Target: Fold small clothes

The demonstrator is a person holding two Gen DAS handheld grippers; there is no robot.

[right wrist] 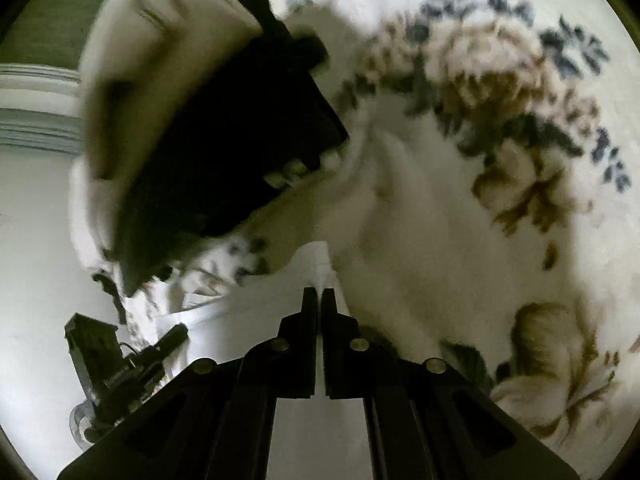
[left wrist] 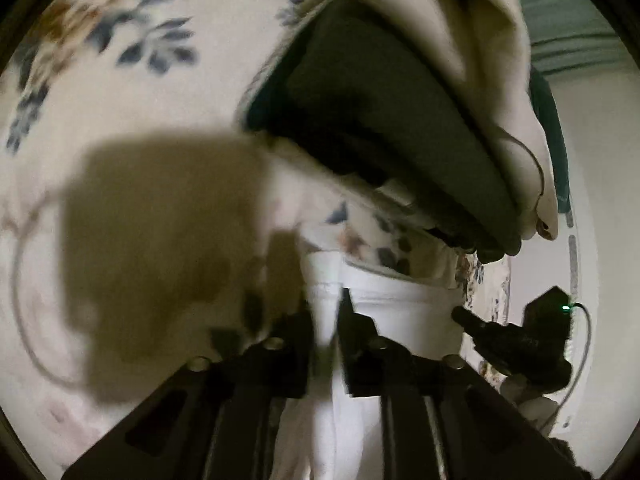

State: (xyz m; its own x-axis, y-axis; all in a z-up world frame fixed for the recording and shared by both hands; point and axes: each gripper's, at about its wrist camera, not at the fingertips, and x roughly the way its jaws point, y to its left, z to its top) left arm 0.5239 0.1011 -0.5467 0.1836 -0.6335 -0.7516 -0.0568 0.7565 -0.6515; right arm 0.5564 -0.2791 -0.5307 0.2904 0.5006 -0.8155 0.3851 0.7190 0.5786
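Observation:
A white garment (left wrist: 360, 292) hangs between my two grippers above a floral bedspread (left wrist: 120, 80). My left gripper (left wrist: 326, 312) is shut on one edge of the white garment, with cloth running down between its fingers. My right gripper (right wrist: 319, 296) is shut on another corner of the same white garment (right wrist: 316, 264). Each gripper shows in the other's view: the right one at lower right (left wrist: 516, 340), the left one at lower left (right wrist: 132, 356). Both views are blurred by motion.
A stack of folded clothes, dark (left wrist: 384, 128) under cream (left wrist: 472, 60), lies on the bedspread (right wrist: 500, 100); it shows as a dark mass (right wrist: 224, 140) in the right wrist view. A white wall (right wrist: 36, 220) and striped fabric (left wrist: 572, 28) lie beyond the bed.

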